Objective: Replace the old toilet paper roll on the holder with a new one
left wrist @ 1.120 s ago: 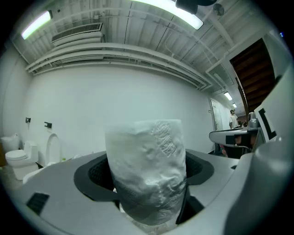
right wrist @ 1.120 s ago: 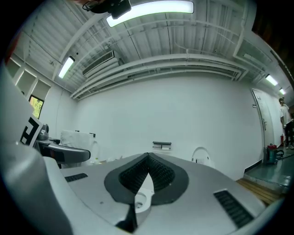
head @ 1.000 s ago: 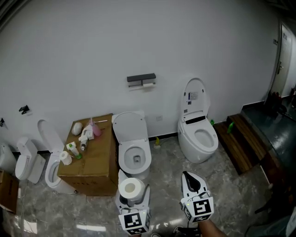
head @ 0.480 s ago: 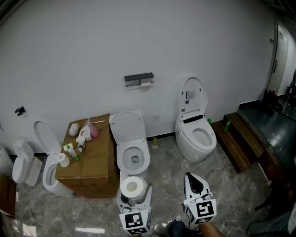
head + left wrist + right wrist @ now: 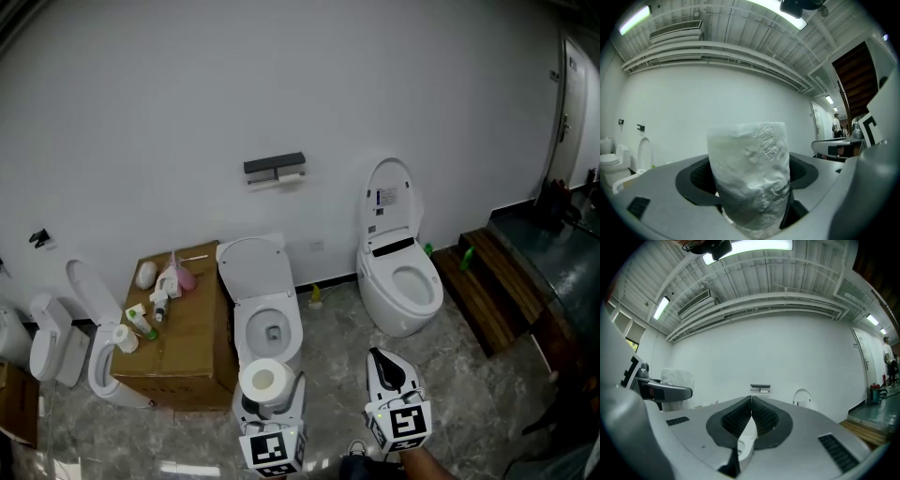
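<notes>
Your left gripper (image 5: 271, 401) clamped on a toilet paper roll (image 5: 265, 378) at lower centre, your right gripper (image 5: 384, 367) closed, empty, just right, holder (image 5: 275, 167) on the wall above centre.

The room is bright and evenly lit. Long ceiling lamps (image 5: 750, 245) glow overhead in the right gripper view; another strip lamp (image 5: 635, 19) shows in the left gripper view. The glossy floor (image 5: 337, 337) carries pale glare near the head view's bottom edge. All 3 views bend strongly toward dark, vignetted corners. The toilet paper roll (image 5: 750, 173), close to the lens, looks soft.
</notes>
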